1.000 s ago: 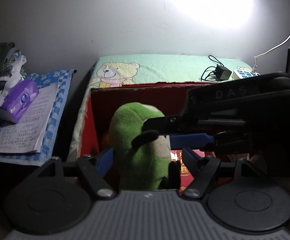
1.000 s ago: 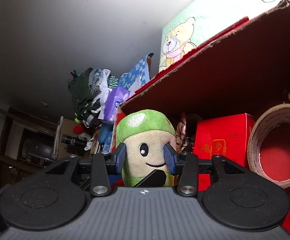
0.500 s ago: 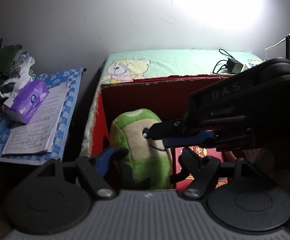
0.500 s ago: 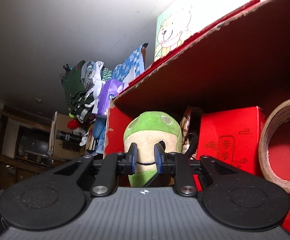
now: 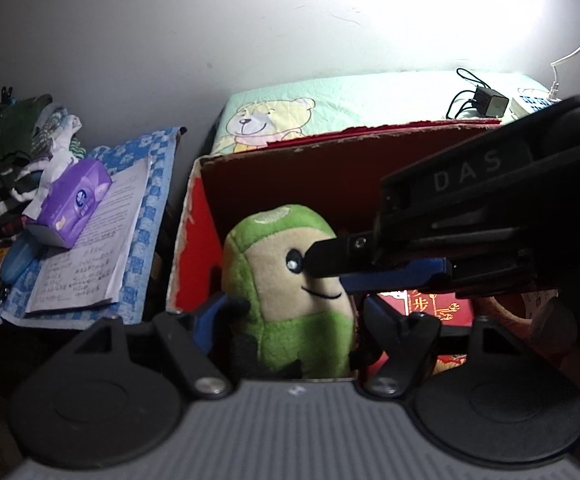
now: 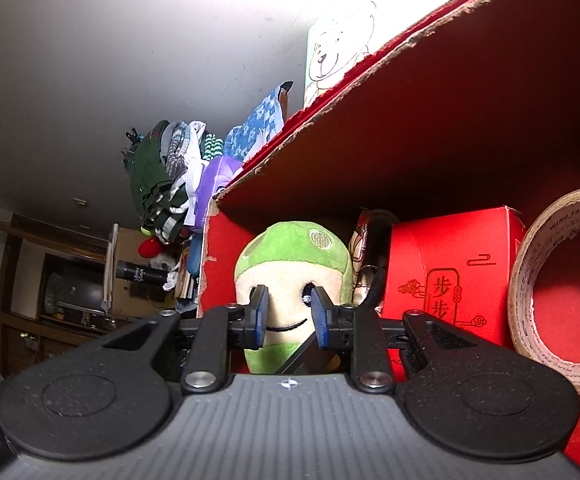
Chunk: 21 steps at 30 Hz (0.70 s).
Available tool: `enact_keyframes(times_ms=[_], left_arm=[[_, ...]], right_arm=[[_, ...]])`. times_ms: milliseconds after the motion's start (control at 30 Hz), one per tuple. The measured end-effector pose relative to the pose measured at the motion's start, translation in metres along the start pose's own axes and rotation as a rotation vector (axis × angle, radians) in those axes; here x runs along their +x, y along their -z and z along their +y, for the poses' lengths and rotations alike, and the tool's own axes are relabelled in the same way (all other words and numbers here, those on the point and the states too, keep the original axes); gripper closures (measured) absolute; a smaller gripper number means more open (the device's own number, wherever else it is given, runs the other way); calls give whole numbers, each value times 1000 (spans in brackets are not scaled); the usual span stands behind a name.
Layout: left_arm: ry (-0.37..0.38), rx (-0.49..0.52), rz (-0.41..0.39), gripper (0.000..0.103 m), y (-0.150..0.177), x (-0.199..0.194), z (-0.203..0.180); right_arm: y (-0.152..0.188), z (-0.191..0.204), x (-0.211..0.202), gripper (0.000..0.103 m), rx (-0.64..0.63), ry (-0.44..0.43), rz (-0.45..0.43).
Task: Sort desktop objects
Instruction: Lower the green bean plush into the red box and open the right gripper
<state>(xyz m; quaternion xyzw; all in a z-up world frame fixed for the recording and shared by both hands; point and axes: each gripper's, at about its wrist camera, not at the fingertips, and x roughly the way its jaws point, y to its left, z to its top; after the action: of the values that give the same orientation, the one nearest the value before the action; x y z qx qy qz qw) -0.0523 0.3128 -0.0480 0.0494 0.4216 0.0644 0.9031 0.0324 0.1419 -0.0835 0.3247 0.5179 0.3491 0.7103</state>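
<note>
A green and beige plush toy [image 5: 290,292] stands upright in the left corner of an open red cardboard box [image 5: 290,176]. My left gripper [image 5: 294,312] is shut on the toy's body, one blue pad at each side. My right gripper [image 5: 332,270] reaches in from the right with its tips at the toy's face. In the right wrist view the right gripper [image 6: 288,312] has its jaws narrowly apart and opening. The plush toy's [image 6: 290,248] mouth shows between the pads, and nothing is pinched. The box wall [image 6: 450,120] rises behind.
A red gift box [image 6: 450,272] and a tape roll [image 6: 521,300] sit in the box to the right of the toy. Left of the box lie a purple tissue pack [image 5: 75,200], papers [image 5: 101,248] and piled clothes [image 5: 9,152]. Behind it are a bear-print cloth [image 5: 290,112] and a charger [image 5: 486,102].
My right gripper let go of the toy's head, drew its jaws nearly together, then parted them a little. The toy's face has turned toward the left camera.
</note>
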Motion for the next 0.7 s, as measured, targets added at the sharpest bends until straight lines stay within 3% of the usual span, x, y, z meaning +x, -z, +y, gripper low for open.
enact_keyframes(times_ms=[700], left_arm=[[-50, 2, 26, 22, 0, 5, -5]], right_arm=[[0, 7, 7, 74, -72, 10, 9]])
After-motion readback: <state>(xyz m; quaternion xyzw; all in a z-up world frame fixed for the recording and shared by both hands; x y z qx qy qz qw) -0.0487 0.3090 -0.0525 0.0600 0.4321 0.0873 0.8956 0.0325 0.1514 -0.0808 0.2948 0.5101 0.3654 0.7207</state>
